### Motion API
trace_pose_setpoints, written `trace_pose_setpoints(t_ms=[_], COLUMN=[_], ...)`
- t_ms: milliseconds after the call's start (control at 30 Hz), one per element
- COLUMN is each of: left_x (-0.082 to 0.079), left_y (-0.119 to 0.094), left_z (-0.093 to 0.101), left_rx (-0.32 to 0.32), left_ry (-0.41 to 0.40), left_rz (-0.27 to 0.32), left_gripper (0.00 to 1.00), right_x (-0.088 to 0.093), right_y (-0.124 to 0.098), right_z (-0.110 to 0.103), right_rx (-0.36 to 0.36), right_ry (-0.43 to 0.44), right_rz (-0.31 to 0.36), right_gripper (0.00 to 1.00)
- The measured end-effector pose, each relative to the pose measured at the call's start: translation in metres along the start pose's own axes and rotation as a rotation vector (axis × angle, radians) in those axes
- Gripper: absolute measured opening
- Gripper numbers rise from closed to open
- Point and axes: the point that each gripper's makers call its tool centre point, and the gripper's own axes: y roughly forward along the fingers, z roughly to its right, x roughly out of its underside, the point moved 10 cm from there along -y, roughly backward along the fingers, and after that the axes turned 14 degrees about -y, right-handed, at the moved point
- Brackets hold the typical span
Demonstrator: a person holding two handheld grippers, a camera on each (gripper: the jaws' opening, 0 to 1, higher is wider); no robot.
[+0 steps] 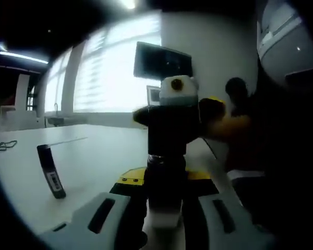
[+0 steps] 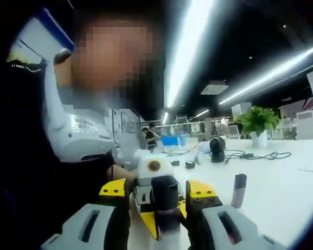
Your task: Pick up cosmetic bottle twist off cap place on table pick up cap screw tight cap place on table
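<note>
A dark cosmetic bottle (image 1: pixel 165 182) with a pale near end is held off the table, with my left gripper (image 1: pixel 164 211) shut on its body. My right gripper (image 1: pixel 167 148) faces it head-on from beyond, its black and yellow jaws shut on the bottle's far end, which they mostly hide. In the right gripper view the same dark bottle (image 2: pixel 166 198) stands between the jaws of my right gripper (image 2: pixel 167 219), and my left gripper (image 2: pixel 157 192) with its yellow jaws holds it from the far side.
A slim dark-capped bottle (image 1: pixel 51 177) stands tilted on the white table (image 1: pixel 94 151), also seen as the slim bottle (image 2: pixel 239 190). Small black items (image 2: pixel 189 164), a cable (image 2: pixel 255 155) and a potted plant (image 2: pixel 258 124) lie further off. A person in a white shirt (image 2: pixel 75 135) stands close by.
</note>
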Motion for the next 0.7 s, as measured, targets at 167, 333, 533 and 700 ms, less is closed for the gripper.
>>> trace_pose_setpoints(t_ms=[167, 333, 533, 700], left_x=[-0.002, -0.001, -0.002, -0.003], left_y=[-0.001, -0.001, -0.001, -0.002], left_z=[-0.002, -0.001, -0.002, -0.003], left_rx=[-0.005, -0.004, -0.005, -0.01], left_ry=[-0.023, -0.009, -0.017, -0.02], left_rz=[0.018, 0.02, 0.019, 0.021], left_gripper=[0.15, 0.14, 0.14, 0.14], right_x=[0.009, 0.012, 0.015, 0.012], right_y=[0.0, 0.006, 0.02, 0.031], right_z=[0.004, 0.008, 0.008, 0.007], right_rx=[0.043, 0.083, 0.064, 0.056], right_ry=[0.025, 0.062, 0.039, 0.01], right_rz=[-0.006, 0.041, -0.006, -0.032], right_gripper=[0.35, 0.25, 0.26, 0.27])
